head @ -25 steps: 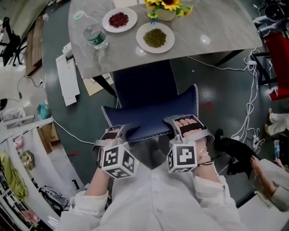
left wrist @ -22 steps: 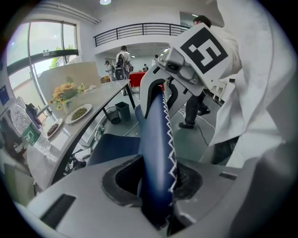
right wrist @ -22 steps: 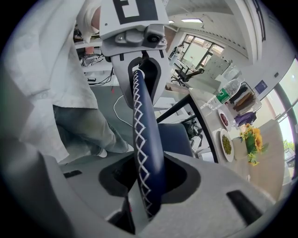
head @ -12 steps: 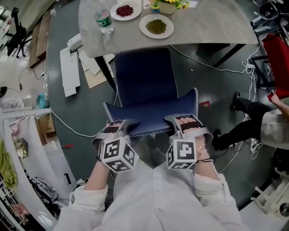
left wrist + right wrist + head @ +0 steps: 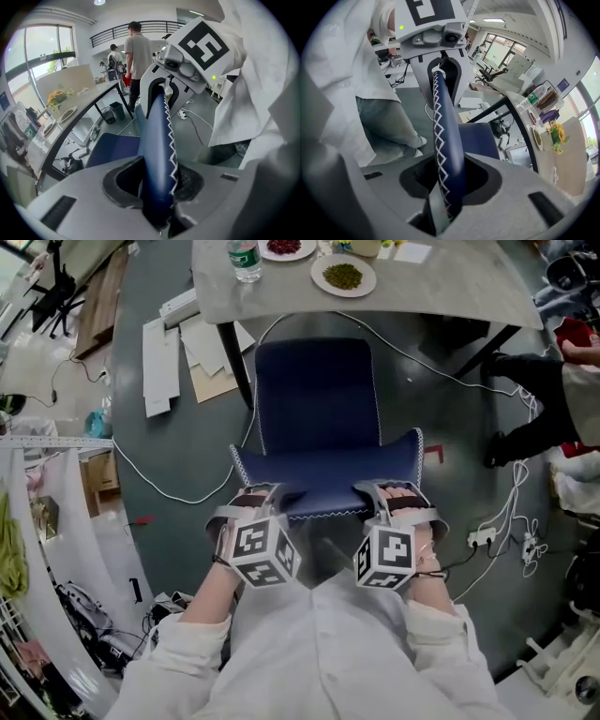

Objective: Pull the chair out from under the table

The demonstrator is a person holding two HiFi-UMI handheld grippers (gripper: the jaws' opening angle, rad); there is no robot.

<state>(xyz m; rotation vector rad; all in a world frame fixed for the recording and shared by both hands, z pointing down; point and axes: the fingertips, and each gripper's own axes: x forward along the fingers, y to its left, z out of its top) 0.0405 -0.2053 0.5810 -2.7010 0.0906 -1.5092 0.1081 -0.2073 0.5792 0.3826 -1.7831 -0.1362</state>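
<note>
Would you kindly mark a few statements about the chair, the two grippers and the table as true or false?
1. The left gripper and the right gripper are each shut on the top edge of the chair. True.
2. The chair's seat is wholly hidden under the table. False: nearly all of the seat shows in front of the table's edge.
3. A plate with green contents stands on the table. True.
4. The bottle lies on the floor. False: it stands upright on the table.
5. The chair is red. False: it is dark blue with white zigzag stitching.
</note>
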